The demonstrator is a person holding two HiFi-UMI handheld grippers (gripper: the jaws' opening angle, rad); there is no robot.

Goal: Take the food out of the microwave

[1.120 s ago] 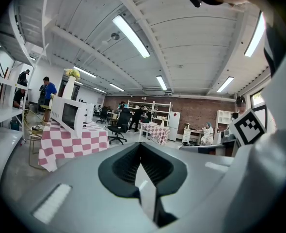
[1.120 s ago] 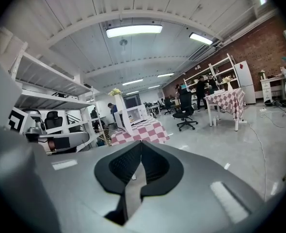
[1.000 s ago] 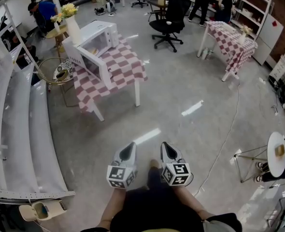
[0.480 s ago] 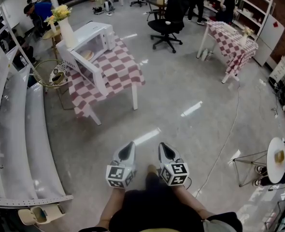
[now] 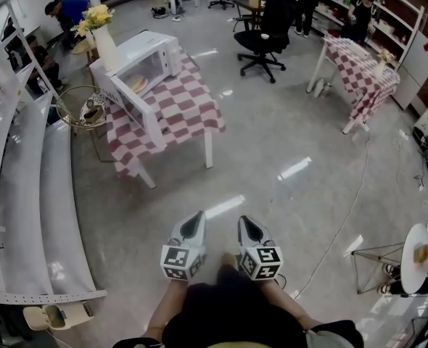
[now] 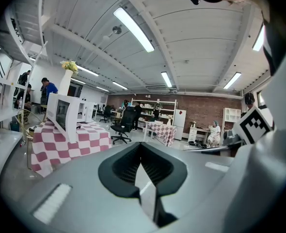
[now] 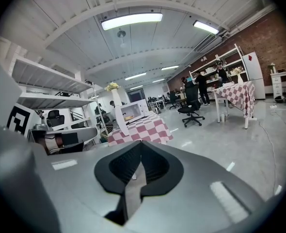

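Note:
A white microwave (image 5: pixel 143 62) stands on a table with a red-and-white checked cloth (image 5: pixel 181 106), far across the floor from me. Its door (image 5: pixel 136 109) hangs open, and a plate of pale food (image 5: pixel 137 85) shows inside. Both grippers are held low in front of the person and point toward that table, well short of it. My left gripper (image 5: pixel 193 225) is shut with nothing in it, and my right gripper (image 5: pixel 247 225) is shut and empty too. The left gripper view shows the microwave (image 6: pixel 64 114) at the left. In the right gripper view the microwave (image 7: pixel 131 111) sits straight ahead.
A white vase of yellow flowers (image 5: pixel 103 33) stands by the microwave. A round wire side table (image 5: pixel 85 107) is beside the checked table. White shelving (image 5: pixel 25 187) runs along the left. A black office chair (image 5: pixel 263 40), a second checked table (image 5: pixel 360 67) and people are farther back.
The checked table and microwave have shifted a little lower and to the right in the head view as the person walks toward them. Both grippers keep their place and stay shut.

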